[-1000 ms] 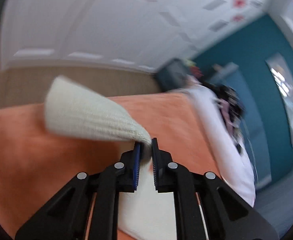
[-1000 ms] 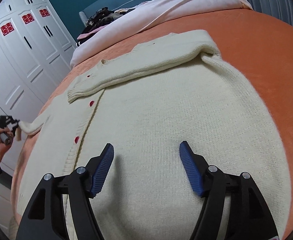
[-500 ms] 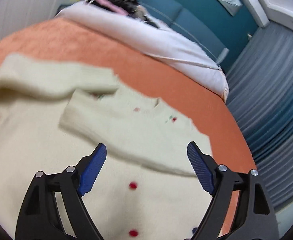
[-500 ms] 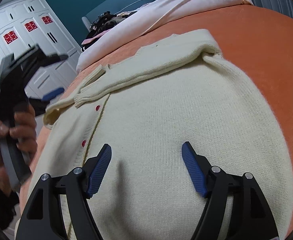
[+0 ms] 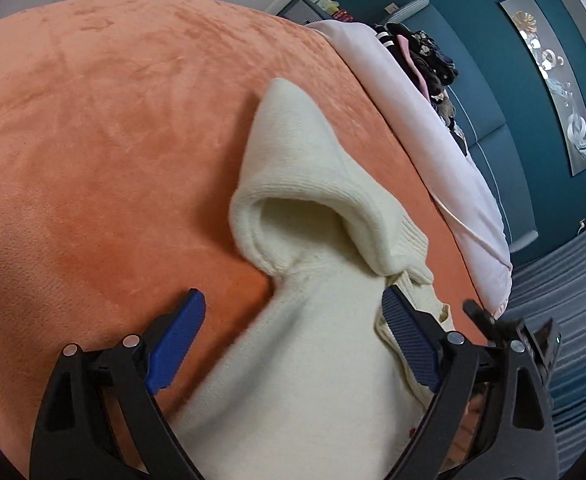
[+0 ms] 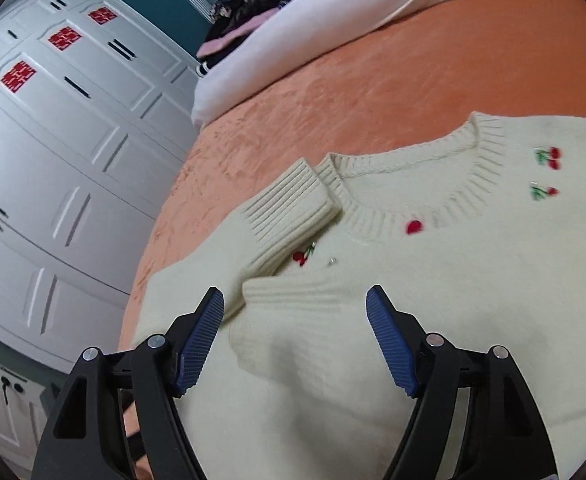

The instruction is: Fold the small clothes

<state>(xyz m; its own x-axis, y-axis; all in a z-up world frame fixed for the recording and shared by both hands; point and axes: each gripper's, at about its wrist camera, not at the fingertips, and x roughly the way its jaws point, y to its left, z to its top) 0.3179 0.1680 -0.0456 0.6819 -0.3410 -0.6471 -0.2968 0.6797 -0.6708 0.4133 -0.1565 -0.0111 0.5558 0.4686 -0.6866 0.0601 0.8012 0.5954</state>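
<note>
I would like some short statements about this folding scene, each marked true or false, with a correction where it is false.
1. The cream cardigan lies on an orange bedspread. True.
2. The right gripper is shut on a sleeve. False: its fingers stand wide apart and hold nothing.
3. A ribbed sleeve cuff lies beside the neckline. True.
4. The left gripper clamps the cardigan. False: it is open, with knit lying between the fingers.
5. The cardigan carries blue flower embroidery. False: it carries red cherries.
</note>
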